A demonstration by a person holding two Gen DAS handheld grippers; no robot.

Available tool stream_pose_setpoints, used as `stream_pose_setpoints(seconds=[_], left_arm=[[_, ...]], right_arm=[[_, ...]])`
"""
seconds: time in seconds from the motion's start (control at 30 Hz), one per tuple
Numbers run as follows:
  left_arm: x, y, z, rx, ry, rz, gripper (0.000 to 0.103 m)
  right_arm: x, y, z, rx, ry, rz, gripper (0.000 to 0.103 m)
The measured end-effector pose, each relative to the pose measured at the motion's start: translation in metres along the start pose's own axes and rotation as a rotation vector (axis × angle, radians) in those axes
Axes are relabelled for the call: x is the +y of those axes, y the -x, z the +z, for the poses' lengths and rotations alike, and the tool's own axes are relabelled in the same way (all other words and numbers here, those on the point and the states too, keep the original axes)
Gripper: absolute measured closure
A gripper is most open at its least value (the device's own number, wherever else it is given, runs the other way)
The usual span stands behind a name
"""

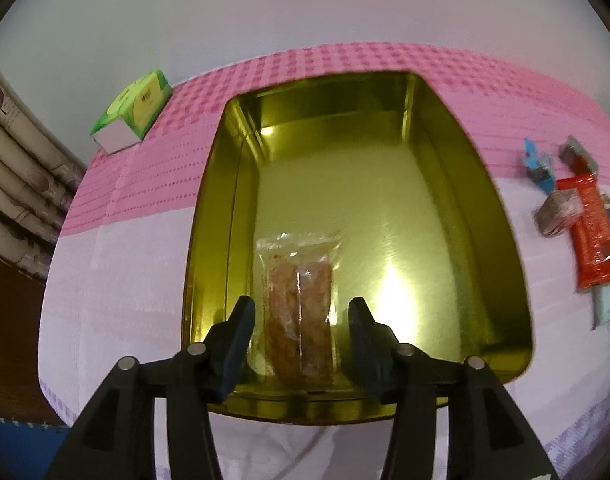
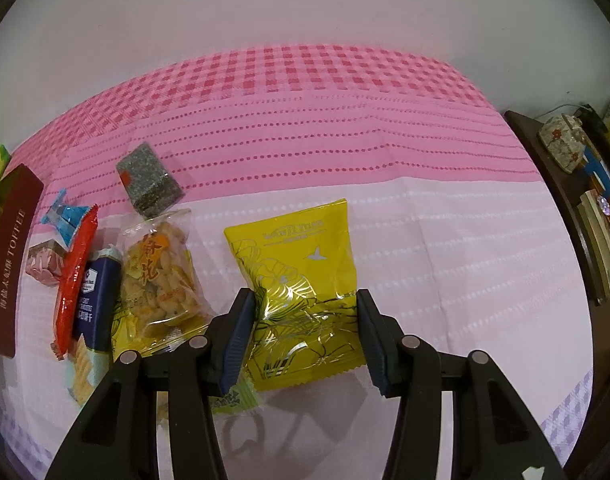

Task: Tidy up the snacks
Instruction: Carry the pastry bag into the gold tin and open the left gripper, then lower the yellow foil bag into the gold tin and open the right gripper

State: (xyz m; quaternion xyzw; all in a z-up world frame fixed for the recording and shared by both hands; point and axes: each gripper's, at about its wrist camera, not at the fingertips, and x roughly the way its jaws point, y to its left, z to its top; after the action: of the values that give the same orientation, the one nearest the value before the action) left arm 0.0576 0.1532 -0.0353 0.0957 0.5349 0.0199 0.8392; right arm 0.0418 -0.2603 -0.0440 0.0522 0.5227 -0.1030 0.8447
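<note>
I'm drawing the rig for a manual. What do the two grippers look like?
Both look alike. The left gripper and the right gripper each have black angular plastic arms with round silver pivot pins, ending in two dark blue fingers with ribbed inner pads. No cables, markings, hands or sleeves show.

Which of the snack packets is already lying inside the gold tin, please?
The clear packet of orange-brown strips; it alone lies inside the gold tin, while all others remain on the cloth.
</note>
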Motion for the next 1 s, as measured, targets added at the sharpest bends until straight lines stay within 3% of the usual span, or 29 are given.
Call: stream_pose_setpoints(seconds=[0.27,0.53,0.77,1.0], left_arm=[[0.01,0.015,0.0,-0.02,0.043,-0.035,0.053],[0.036,0.027,0.004,-0.049,0.1,-0.014,0.053],[0.061,0.033,0.006,-0.06,0.168,-0.009,0.053],[0.087,0.034,0.001,-0.052,0.23,0.019,0.053]], right_arm=[[-0.004,0.015,0.001,-0.026,-0.009,-0.01,0.056],[0.011,0.048,0.016,-0.092,-0.008,0.012,0.056],[0.081,0.076,0.027,-0.146,0.086,0.114,0.056],[0.174,0.087,0.018,-0.123,0.206,0.258,0.056]])
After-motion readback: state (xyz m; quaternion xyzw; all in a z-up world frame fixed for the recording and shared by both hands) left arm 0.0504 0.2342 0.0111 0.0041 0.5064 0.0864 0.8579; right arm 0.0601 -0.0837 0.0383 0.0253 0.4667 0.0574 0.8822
